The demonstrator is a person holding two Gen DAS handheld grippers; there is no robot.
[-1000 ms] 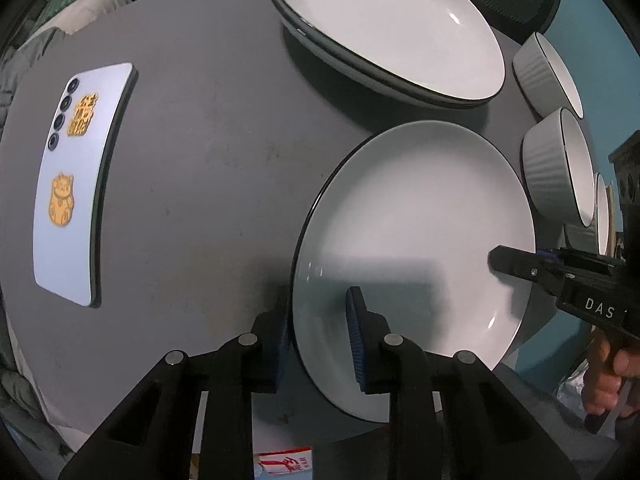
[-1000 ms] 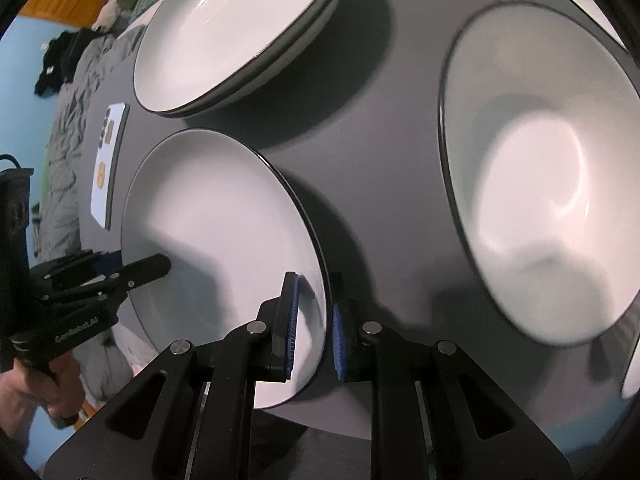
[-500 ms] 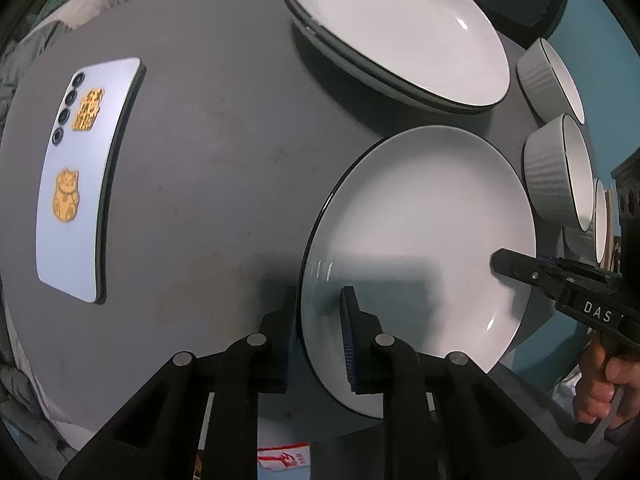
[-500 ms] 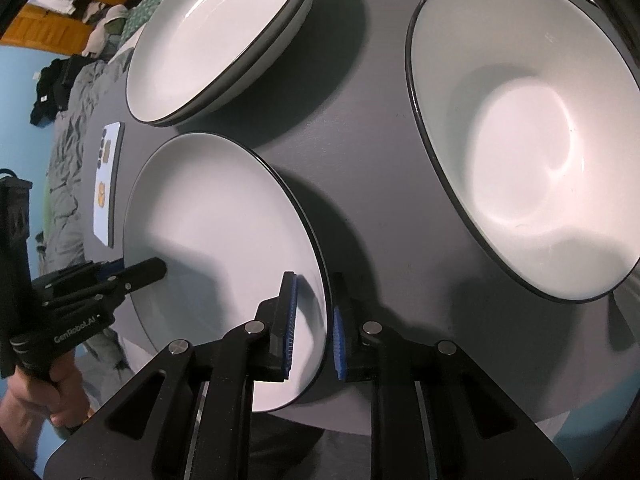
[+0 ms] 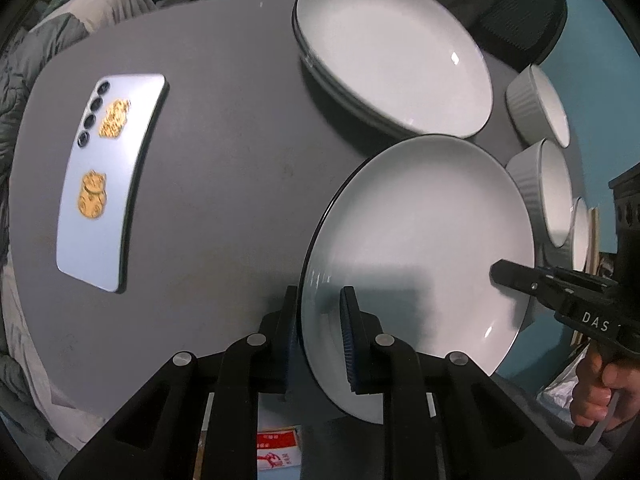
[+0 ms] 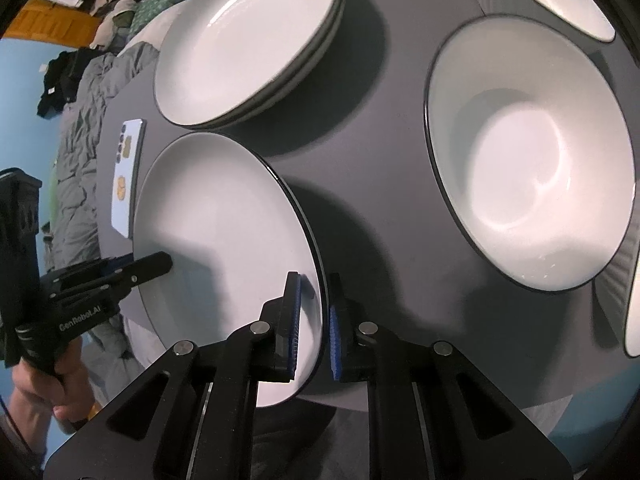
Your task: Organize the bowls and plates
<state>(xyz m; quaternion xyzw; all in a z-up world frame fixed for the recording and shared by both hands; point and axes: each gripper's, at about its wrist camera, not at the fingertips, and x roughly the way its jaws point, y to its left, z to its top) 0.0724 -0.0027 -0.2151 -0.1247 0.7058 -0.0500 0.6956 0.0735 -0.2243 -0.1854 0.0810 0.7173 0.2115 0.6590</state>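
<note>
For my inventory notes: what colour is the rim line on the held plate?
Black, a thin line around the white plate; clearest in the right wrist view.

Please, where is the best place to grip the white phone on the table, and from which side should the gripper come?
Take the phone by its two long edges, coming from above. It lies flat, camera side up, with bare table on both sides, so one finger can likely go down each side.
</note>
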